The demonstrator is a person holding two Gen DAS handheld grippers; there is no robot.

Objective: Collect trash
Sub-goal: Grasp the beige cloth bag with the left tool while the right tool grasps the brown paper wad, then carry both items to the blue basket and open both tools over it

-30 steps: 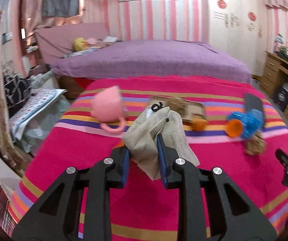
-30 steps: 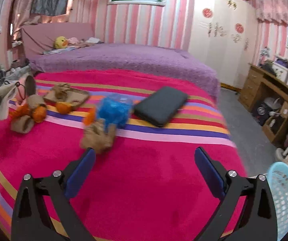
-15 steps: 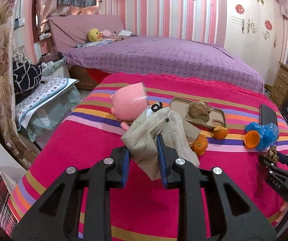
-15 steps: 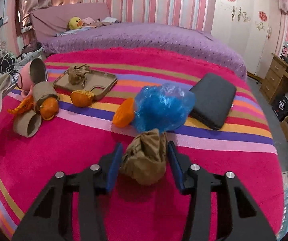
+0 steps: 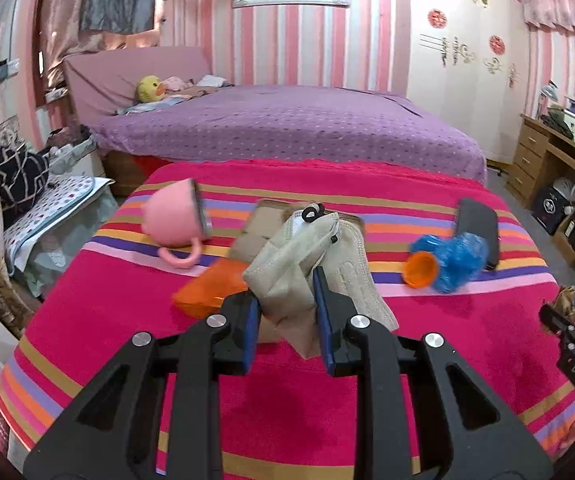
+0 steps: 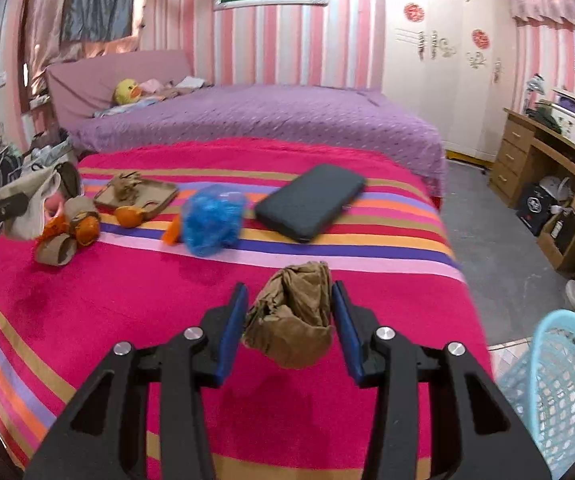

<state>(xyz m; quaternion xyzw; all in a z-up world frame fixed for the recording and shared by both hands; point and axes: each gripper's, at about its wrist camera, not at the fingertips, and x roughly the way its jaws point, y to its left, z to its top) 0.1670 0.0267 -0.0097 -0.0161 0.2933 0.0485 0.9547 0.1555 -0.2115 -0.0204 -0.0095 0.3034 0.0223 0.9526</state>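
Note:
My left gripper [image 5: 285, 300] is shut on a beige cloth bag [image 5: 299, 256], held above the striped pink blanket [image 5: 367, 400]. My right gripper [image 6: 289, 304] is shut on a crumpled brown paper wad [image 6: 291, 320], lifted off the blanket near its front right. On the blanket lie a blue plastic bag [image 6: 211, 220] with orange peel [image 6: 171, 234] beside it, more orange peel [image 6: 127, 216], cardboard tubes [image 6: 55, 250] and a brown tray [image 6: 163, 192] holding crumpled paper [image 6: 125, 186]. The left gripper with its bag [image 6: 35, 200] shows at the right wrist view's left edge.
A light blue mesh basket [image 6: 559, 384] stands on the floor to the right of the bed. A black flat case [image 6: 311, 200] and a pink cup [image 5: 175, 216] lie on the blanket. A purple bed [image 6: 267, 120] is behind, and a wooden desk [image 6: 535, 160] stands at the right.
My right gripper closed on the brown paper wad and drew it back from the blue bag, off the blanket. The left gripper swung about over the blanket, still holding the beige bag.

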